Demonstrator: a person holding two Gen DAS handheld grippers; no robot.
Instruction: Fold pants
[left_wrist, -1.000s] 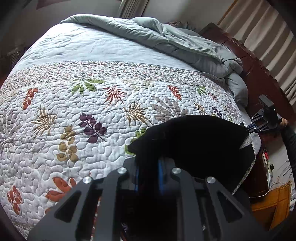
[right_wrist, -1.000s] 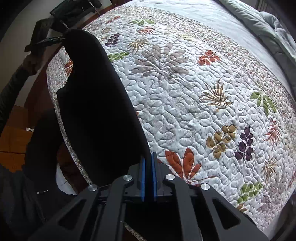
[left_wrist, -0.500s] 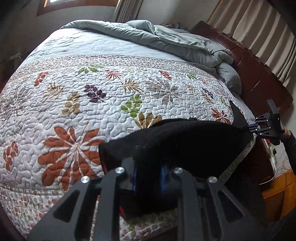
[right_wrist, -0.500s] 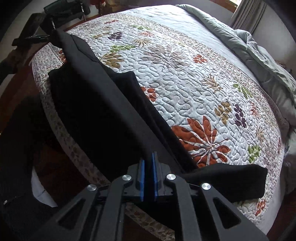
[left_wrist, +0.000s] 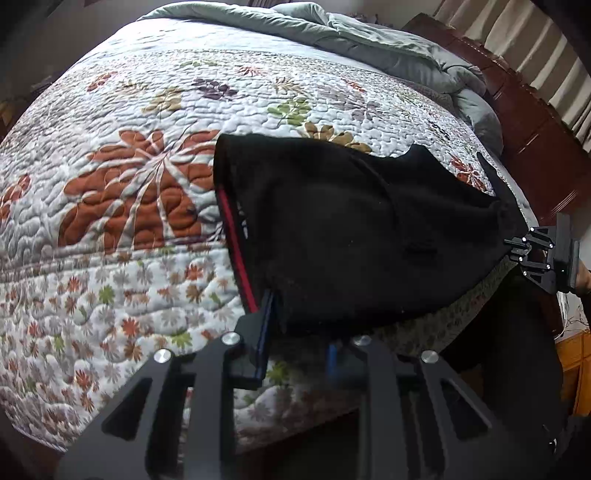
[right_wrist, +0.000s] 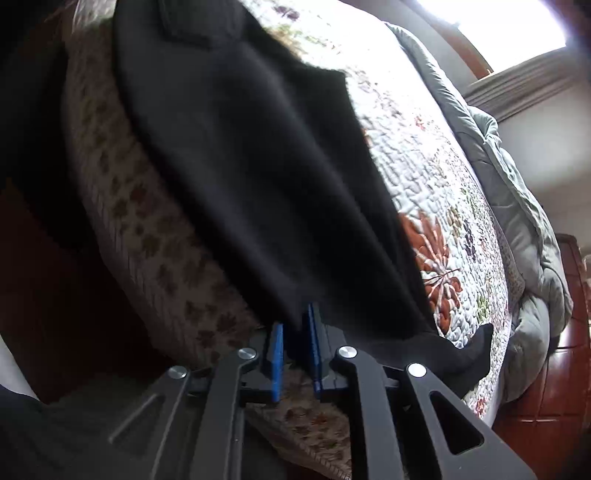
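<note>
Black pants (left_wrist: 351, 229) with a red band along the left edge lie across the near edge of the flowered quilt (left_wrist: 147, 184), partly hanging over its side. My left gripper (left_wrist: 299, 325) is at their near left corner. Its jaws are opening, with a gap between the blue pads and the cloth's edge loose between them. At the pants' far right end is my right gripper (left_wrist: 511, 248). In the right wrist view the right gripper (right_wrist: 293, 317) is also opening, and the hem of the pants (right_wrist: 240, 166) rests just above its parted pads.
A grey-green duvet (left_wrist: 369, 44) is bunched along the far side of the bed. A dark wooden headboard (left_wrist: 535, 122) and striped curtains stand at the right. A person's dark clothing fills the lower right, beside a wooden cabinet (left_wrist: 576, 354).
Both grippers sank toward the bed's near edge, and the pants went from hanging between them to lying on the quilt. The blue pads of both, shut before, now stand apart.
</note>
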